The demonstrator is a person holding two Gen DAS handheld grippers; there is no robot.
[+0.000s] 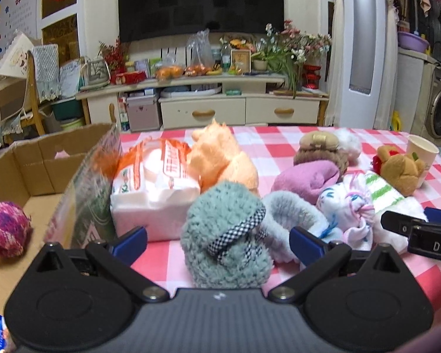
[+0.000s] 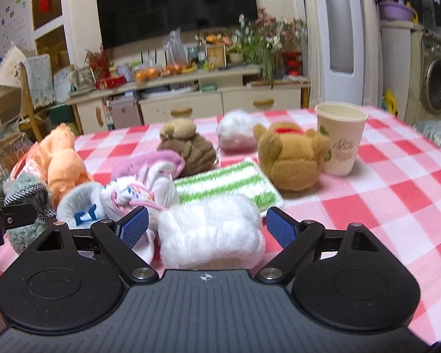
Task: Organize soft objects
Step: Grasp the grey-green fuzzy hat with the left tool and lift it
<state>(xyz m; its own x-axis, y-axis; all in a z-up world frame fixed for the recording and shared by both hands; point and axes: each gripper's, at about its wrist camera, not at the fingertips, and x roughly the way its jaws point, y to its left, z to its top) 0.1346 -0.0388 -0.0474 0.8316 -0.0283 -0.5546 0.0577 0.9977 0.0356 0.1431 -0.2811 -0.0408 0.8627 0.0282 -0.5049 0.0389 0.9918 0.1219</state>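
Left wrist view: my left gripper fingers spread wide around one teal slipper; right gripper fingers wide around one white plush.

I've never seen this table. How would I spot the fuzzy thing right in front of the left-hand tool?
Start at the cardboard box on the left edge of the red-checked tablecloth, then move right past the white tissue pack. In front of it, between the left gripper's open blue fingers, sits the teal fuzzy roll. It alone is wrapped in a black-and-white checked band.
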